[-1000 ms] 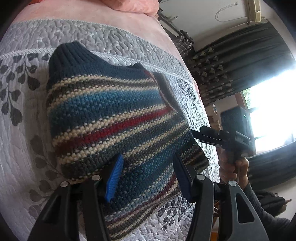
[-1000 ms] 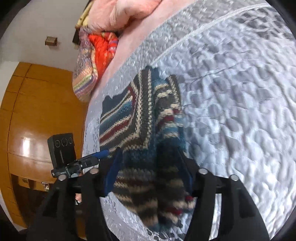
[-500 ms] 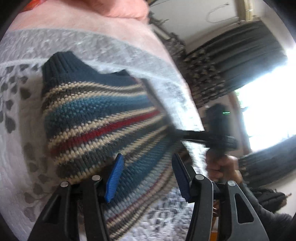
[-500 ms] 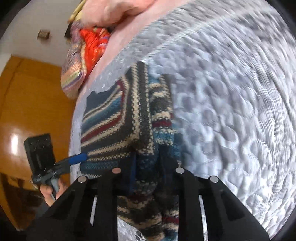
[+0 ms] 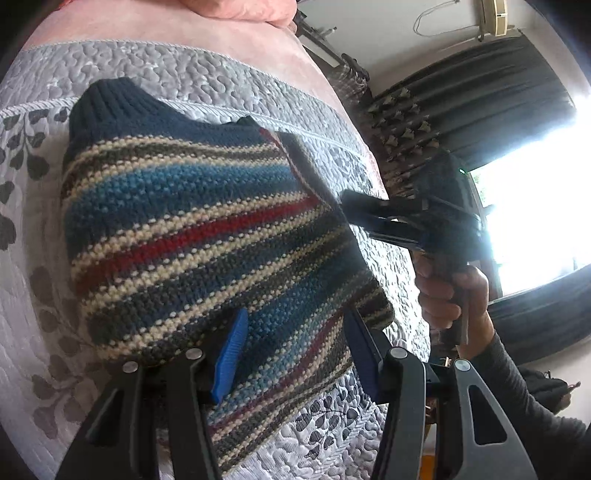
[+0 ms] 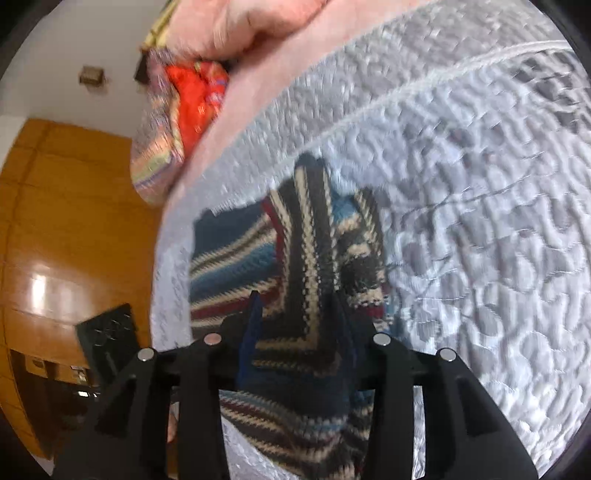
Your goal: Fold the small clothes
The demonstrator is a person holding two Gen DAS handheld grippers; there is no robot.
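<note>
Left wrist view shows the striped sweater lying on the quilted bed cover, its dark ribbed band toward the pink blanket. The left gripper hovers over the sweater's near edge with its fingers apart, holding nothing. Further right, the right gripper meets the sweater's side edge, held by a hand. In the right wrist view the right gripper has knit bunched between its fingers, but I cannot tell whether they are pressed tight. To fold well, I judge the left gripper should pin the near edge while the right carries its edge straight across, keeping stripes aligned.
</note>
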